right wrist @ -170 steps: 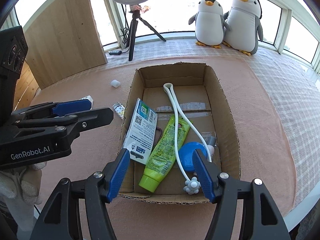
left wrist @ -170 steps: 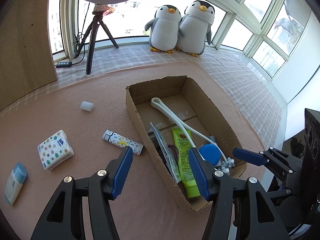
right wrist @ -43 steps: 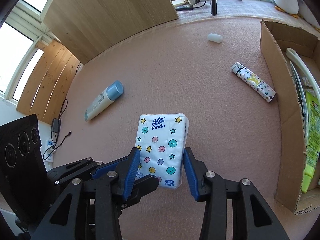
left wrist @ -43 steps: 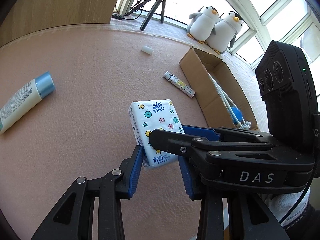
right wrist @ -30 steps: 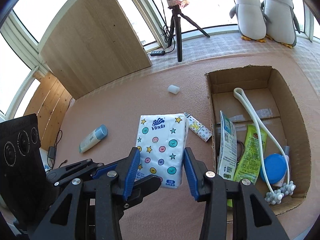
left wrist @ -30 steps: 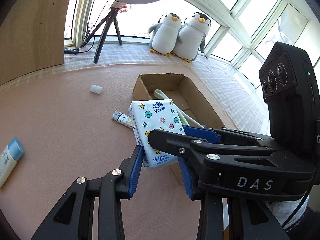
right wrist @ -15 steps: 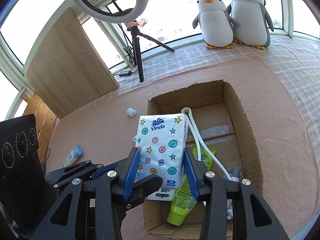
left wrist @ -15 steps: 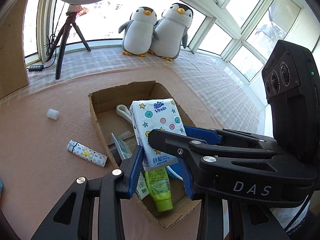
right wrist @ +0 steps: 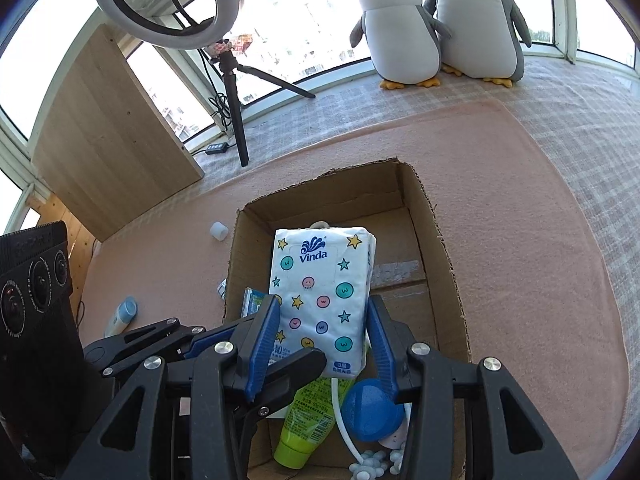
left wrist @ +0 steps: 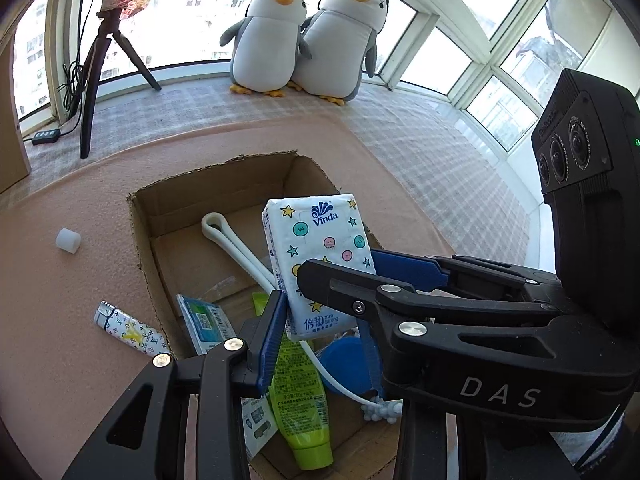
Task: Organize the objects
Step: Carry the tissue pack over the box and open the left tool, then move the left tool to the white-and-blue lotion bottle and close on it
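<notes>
At the centre of both wrist views, the tissue pack [right wrist: 322, 300] hangs above the open cardboard box [right wrist: 444, 248], pinched at its lower end by both pairs of tongs at once: the right tongs [right wrist: 320, 338] press its two long sides, and the left tongs [left wrist: 320, 328] clamp the same end from the other direction. The pack stands tilted, top leaning toward the box's far wall. Below it lie a green tube [right wrist: 308, 420], a blue lid [right wrist: 372, 410], a white looped cord [left wrist: 240, 248] and a flat sachet [left wrist: 206, 322].

Risks, as judged from here: the pack is soft, so uneven release by the two tongs could twist it or let it drop edge-on onto the tube and lid, leaving it propped up rather than lying flat. The left tongs' far finger is largely hidden behind the right tool, so its hold is probably firm but unconfirmed. The patterned lighter [left wrist: 130, 332], the small white cylinder [left wrist: 68, 241] and the blue-capped bottle [right wrist: 122, 316] remain outside the box, toward the left of the frames.
</notes>
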A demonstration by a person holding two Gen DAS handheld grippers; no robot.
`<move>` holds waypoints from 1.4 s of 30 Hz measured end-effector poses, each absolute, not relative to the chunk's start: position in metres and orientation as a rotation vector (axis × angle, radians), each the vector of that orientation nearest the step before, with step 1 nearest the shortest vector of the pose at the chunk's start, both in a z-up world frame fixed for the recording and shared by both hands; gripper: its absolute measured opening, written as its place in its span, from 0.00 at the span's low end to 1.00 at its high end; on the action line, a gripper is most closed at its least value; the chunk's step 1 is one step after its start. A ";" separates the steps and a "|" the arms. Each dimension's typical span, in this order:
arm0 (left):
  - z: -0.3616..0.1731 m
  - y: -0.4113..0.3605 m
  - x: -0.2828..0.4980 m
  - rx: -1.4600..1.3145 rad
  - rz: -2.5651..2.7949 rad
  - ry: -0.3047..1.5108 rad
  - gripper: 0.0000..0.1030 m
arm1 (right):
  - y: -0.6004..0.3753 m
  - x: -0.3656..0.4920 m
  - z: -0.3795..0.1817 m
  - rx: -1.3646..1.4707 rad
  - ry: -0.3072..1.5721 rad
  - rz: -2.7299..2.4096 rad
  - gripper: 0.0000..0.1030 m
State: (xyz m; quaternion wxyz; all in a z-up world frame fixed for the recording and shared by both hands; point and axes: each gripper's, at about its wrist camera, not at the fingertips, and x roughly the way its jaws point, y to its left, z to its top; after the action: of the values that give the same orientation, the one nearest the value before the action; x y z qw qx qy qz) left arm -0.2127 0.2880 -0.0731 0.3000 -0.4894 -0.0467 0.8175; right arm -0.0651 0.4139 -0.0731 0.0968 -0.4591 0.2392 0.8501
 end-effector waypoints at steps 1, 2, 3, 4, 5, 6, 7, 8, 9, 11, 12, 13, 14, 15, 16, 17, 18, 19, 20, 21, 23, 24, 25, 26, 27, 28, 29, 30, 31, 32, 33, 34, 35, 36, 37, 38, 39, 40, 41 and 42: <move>-0.074 0.288 -0.214 -1.303 2.171 -0.125 0.38 | 0.415 -0.065 -0.073 -1.356 0.706 2.520 0.40; -0.074 0.288 -0.215 -1.307 2.169 -0.125 0.40 | 0.416 -0.065 -0.073 -1.349 0.711 2.524 0.40; -0.075 0.287 -0.216 -1.314 2.171 -0.120 0.43 | 0.417 -0.064 -0.072 -1.348 0.719 2.526 0.41; -0.075 0.286 -0.216 -1.316 2.180 -0.117 0.45 | 0.418 -0.064 -0.072 -1.347 0.723 2.525 0.45; -0.075 0.285 -0.216 -1.317 2.186 -0.113 0.45 | 0.418 -0.064 -0.072 -1.339 0.718 2.520 0.51; -0.076 0.284 -0.217 -1.322 2.187 -0.112 0.45 | 0.418 -0.063 -0.071 -1.329 0.714 2.516 0.53; -0.077 0.283 -0.216 -1.327 2.186 -0.111 0.45 | 0.418 -0.062 -0.070 -1.324 0.716 2.515 0.56; -0.076 0.282 -0.215 -1.330 2.185 -0.110 0.45 | 0.418 -0.062 -0.070 -1.324 0.720 2.513 0.56; -0.076 0.281 -0.214 -1.329 2.184 -0.107 0.45 | 0.417 -0.061 -0.070 -1.324 0.722 2.512 0.56; -0.076 0.279 -0.211 -1.326 2.183 -0.096 0.45 | 0.416 -0.060 -0.069 -1.320 0.725 2.507 0.56; -0.075 0.278 -0.209 -1.324 2.183 -0.092 0.45 | 0.415 -0.060 -0.069 -1.318 0.727 2.505 0.56; -0.074 0.276 -0.207 -1.321 2.183 -0.087 0.45 | 0.413 -0.059 -0.068 -1.315 0.727 2.502 0.56; -0.073 0.273 -0.205 -1.319 2.185 -0.083 0.45 | 0.412 -0.059 -0.068 -1.311 0.727 2.499 0.56; -0.073 0.270 -0.204 -1.319 2.185 -0.083 0.45 | 0.410 -0.058 -0.067 -1.306 0.728 2.495 0.56; -0.073 0.266 -0.202 -1.321 2.184 -0.087 0.45 | 0.408 -0.057 -0.066 -1.302 0.728 2.492 0.56; -0.072 0.261 -0.201 -1.320 2.186 -0.092 0.45 | 0.406 -0.057 -0.065 -1.301 0.724 2.490 0.56; -0.071 0.256 -0.199 -1.319 2.189 -0.096 0.45 | 0.403 -0.057 -0.065 -1.302 0.718 2.488 0.56; -0.069 0.250 -0.197 -1.319 2.193 -0.102 0.45 | 0.399 -0.056 -0.064 -1.303 0.711 2.486 0.57; -0.069 0.243 -0.196 -1.319 2.197 -0.109 0.45 | 0.395 -0.055 -0.063 -1.304 0.708 2.485 0.57; -0.068 0.235 -0.194 -1.321 2.204 -0.114 0.45 | 0.391 -0.054 -0.063 -1.305 0.706 2.486 0.57; -0.067 0.216 -0.190 -1.326 2.222 -0.124 0.46 | 0.382 -0.052 -0.060 -1.298 0.707 2.493 0.57; -0.067 0.205 -0.189 -1.333 2.232 -0.132 0.46 | 0.377 -0.050 -0.059 -1.296 0.708 2.496 0.57; -0.067 0.193 -0.188 -1.340 2.242 -0.145 0.47 | 0.372 -0.049 -0.059 -1.297 0.709 2.499 0.57; -0.068 0.181 -0.187 -1.348 2.250 -0.161 0.47 | 0.365 -0.048 -0.057 -1.298 0.708 2.504 0.56; -0.069 0.167 -0.186 -1.359 2.260 -0.176 0.47 | 0.359 -0.048 -0.057 -1.301 0.703 2.510 0.56; -0.070 0.153 -0.184 -1.369 2.274 -0.188 0.47 | 0.352 -0.047 -0.057 -1.307 0.697 2.516 0.56; -0.071 0.140 -0.183 -1.377 2.290 -0.199 0.47 | 0.345 -0.047 -0.057 -1.313 0.694 2.521 0.56; -0.072 0.126 -0.182 -1.385 2.305 -0.212 0.47 | 0.338 -0.047 -0.057 -1.320 0.691 2.527 0.56; -0.073 0.112 -0.181 -1.394 2.318 -0.227 0.47 | 0.330 -0.048 -0.057 -1.326 0.688 2.533 0.56; -0.075 0.098 -0.180 -1.404 2.332 -0.240 0.47 | 0.322 -0.048 -0.057 -1.330 0.684 2.539 0.56; -0.076 0.084 -0.178 -1.415 2.348 -0.250 0.47 | 0.315 -0.048 -0.057 -1.333 0.682 2.543 0.56; -0.077 0.069 -0.178 -1.425 2.368 -0.258 0.47 | 0.307 -0.048 -0.057 -1.335 0.683 2.549 0.56; -0.078 0.054 -0.177 -1.434 2.387 -0.268 0.47 | 0.300 -0.049 -0.057 -1.338 0.686 2.557 0.56; -0.079 0.040 -0.177 -1.444 2.404 -0.284 0.47 | 0.293 -0.049 -0.057 -1.341 0.689 2.564 0.56; -0.081 0.024 -0.177 -1.457 2.424 -0.302 0.47 | 0.285 -0.050 -0.057 -1.347 0.691 2.570 0.56; -0.083 0.011 -0.178 -1.470 2.444 -0.318 0.47 | 0.279 -0.051 -0.057 -1.355 0.690 2.575 0.56; -0.084 -0.004 -0.178 -1.482 2.465 -0.333 0.47 | 0.273 -0.052 -0.058 -1.363 0.687 2.579 0.56; -0.086 -0.018 -0.178 -1.492 2.484 -0.348 0.47 | 0.273 -0.052 -0.058 -1.363 0.687 2.579 0.56; -0.088 -0.031 -0.178 -1.503 2.497 -0.362 0.47 | 0.260 -0.054 -0.059 -1.381 0.674 2.585 0.56; -0.090 -0.044 -0.179 -1.516 2.508 -0.377 0.47 | 0.255 -0.056 -0.060 -1.389 0.670 2.586 0.56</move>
State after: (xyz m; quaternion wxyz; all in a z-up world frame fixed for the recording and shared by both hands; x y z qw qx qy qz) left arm -0.1788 -0.0436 -0.0905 0.0934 -0.5110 -0.1272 0.8450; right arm -0.0556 0.2550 -0.0603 0.0653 -0.4603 0.2220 0.8571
